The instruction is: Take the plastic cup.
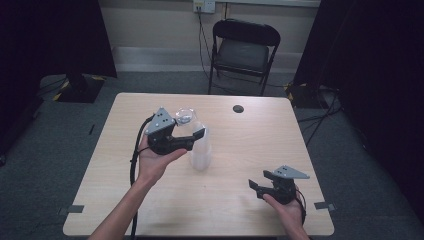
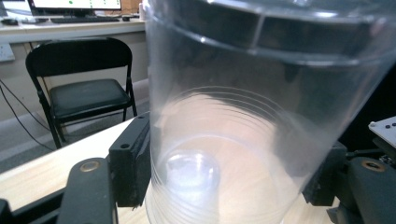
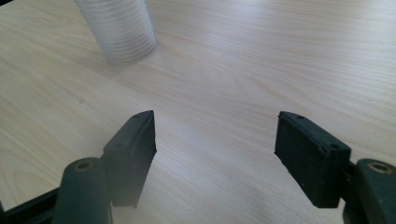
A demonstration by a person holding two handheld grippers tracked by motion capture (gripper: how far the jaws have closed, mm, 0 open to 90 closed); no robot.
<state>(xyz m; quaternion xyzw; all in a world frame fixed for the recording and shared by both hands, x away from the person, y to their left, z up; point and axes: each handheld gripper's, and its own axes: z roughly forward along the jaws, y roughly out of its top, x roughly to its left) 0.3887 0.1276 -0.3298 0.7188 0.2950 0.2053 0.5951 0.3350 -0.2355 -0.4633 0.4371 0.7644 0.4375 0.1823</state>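
A tall stack of clear plastic cups (image 1: 200, 152) stands near the middle of the wooden table (image 1: 260, 135). My left gripper (image 1: 193, 131) grips the stack's upper part from the left, below the open rim. In the left gripper view its jaws press on both sides of the top clear cup (image 2: 243, 116), and my left gripper (image 2: 233, 170) is shut on it. A smaller cup bottom shows through the wall. My right gripper (image 1: 259, 180) is held low near the table's front right, open and holding nothing. The right gripper view has my right gripper (image 3: 215, 154) over bare wood, with the ribbed stack (image 3: 122, 28) ahead to the left.
A small dark round spot (image 1: 238, 108) lies on the table's far side. A black folding chair (image 1: 243, 50) stands behind the table, and the chair (image 2: 84, 84) also appears in the left gripper view. Black curtains hang at both sides. Cables run across the floor at right.
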